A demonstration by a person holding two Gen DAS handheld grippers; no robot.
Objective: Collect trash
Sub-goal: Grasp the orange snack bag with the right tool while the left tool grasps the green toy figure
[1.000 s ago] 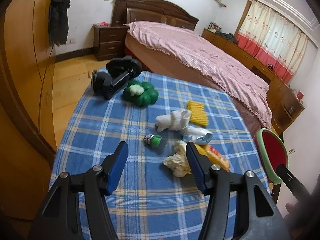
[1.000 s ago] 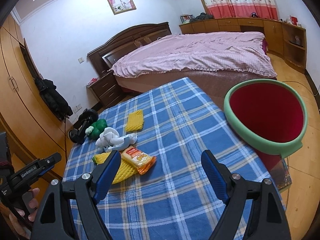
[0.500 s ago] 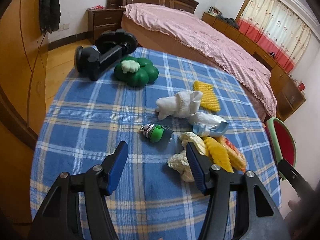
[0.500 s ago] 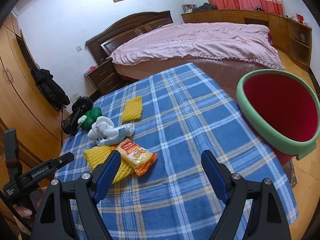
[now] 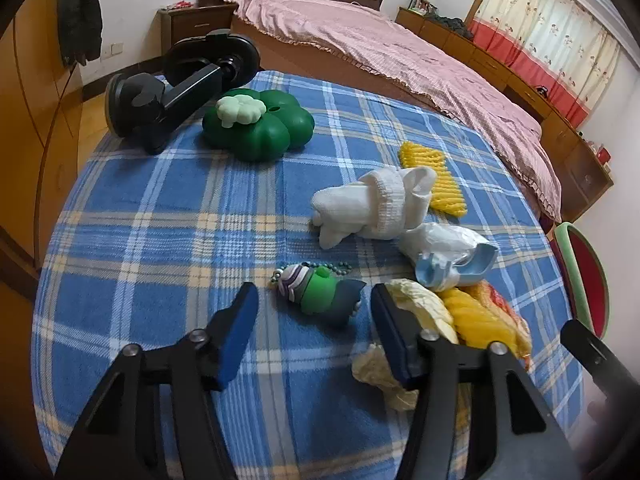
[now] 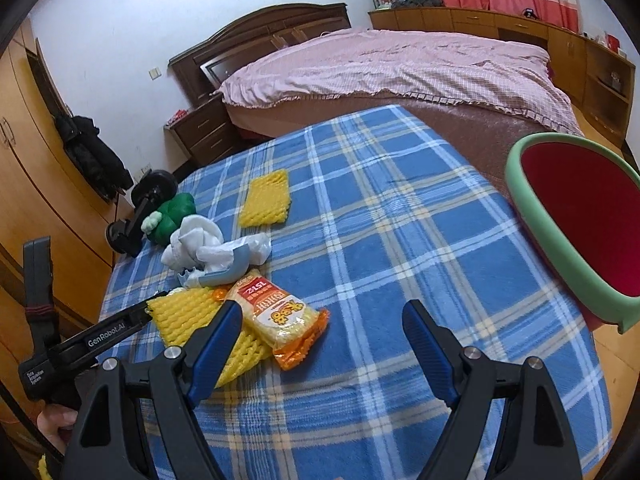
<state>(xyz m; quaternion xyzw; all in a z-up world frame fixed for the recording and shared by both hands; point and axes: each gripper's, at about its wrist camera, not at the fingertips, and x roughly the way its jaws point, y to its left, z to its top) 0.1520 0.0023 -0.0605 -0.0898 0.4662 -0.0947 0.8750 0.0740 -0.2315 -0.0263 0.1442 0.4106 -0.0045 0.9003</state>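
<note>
Left wrist: keychain toy (image 5: 320, 290) beside crumpled tissue (image 5: 404, 320)

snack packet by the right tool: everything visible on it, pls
The snack packet is a sealed, glossy plastic bag, orange at the crimped ends with a clear middle showing pale yellow contents and a red-and-white label. It lies flat and diagonal on the plaid cloth, its upper-left edge overlapping yellow foam netting. Neither tool touches it.

Bare blue plaid cloth (image 6: 400, 240) lies open between the clutter pile (image 6: 224, 264) and red bin (image 6: 580, 216).
</note>
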